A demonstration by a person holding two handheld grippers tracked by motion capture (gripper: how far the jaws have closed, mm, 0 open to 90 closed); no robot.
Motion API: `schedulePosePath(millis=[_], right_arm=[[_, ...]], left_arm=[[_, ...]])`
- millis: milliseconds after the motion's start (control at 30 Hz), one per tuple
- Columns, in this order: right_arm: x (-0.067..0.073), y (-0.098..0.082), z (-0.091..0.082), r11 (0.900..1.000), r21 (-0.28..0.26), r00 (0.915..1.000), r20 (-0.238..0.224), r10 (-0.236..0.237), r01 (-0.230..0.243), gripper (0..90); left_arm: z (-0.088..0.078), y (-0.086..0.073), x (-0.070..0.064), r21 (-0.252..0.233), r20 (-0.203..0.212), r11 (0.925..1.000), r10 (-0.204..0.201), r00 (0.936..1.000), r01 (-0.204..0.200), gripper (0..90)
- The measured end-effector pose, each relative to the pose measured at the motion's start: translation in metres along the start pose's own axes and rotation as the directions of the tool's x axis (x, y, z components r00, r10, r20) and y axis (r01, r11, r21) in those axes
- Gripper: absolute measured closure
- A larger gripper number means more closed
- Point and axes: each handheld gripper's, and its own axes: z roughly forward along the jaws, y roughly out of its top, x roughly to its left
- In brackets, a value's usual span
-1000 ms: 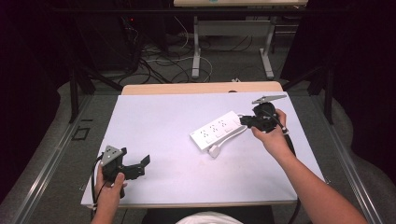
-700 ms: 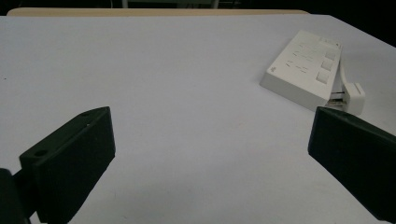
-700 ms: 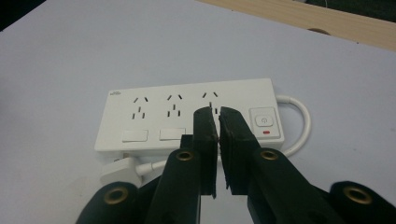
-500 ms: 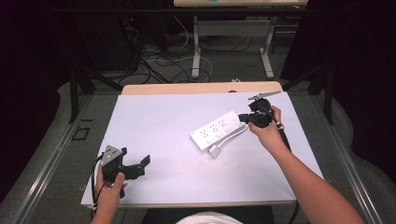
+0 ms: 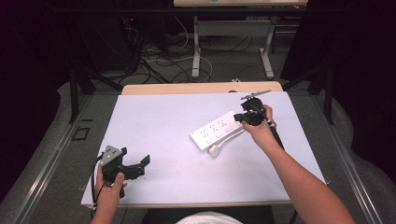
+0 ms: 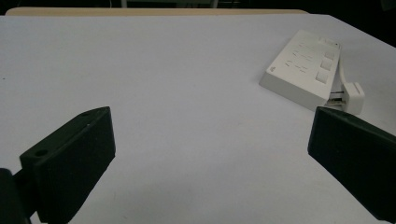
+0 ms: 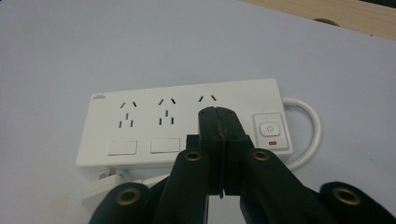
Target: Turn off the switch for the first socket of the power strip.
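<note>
Dark room, cables on the floor behind, pale lavender-white desk (image 5: 177,135) with one thing on it: a white plastic three-socket power strip (image 5: 218,132) with its white cord and plug (image 5: 215,150) tucked along its near edge. Change over the last second: the right gripper (image 5: 246,116) came slightly down and in toward the strip's switch end, and its jaws finished closing; a second ago they were a touch apart, now they are pressed flat together with nothing between them. In the right gripper view the closed tip hangs over the strip's third socket, just beside the white rocker power switch (image 7: 269,129) with its small red mark, which sits to the tip's right. Cannot tell if the tip touches the strip yet. Likely meaning: closed jaws used as a poking finger, lining up to press the switch; tip looks to need a small shift toward that end of the strip first. Left gripper (image 5: 135,166) has not moved, resting on the desk well apart from the strip on the near left, jaws wide open and empty, strip off to its right in the left gripper view.
</note>
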Motion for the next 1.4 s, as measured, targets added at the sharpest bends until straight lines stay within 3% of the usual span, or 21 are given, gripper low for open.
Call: schedulePosePath(millis=[1067,1400], right_arm=[[0.017,0.012,0.044,0.996,0.085,0.9996,0.028,-0.006,0.003,90.0],[0.014,0.010,0.055,0.992,0.123,0.9989,0.047,0.003,-0.009,90.0]], left_arm=[[0.000,0.000,0.001,0.002,0.008,1.0000,0.001,1.0000,-0.001,1.1],[0.000,0.000,0.001,0.003,0.010,1.0000,0.003,0.9999,-0.003,1.1]])
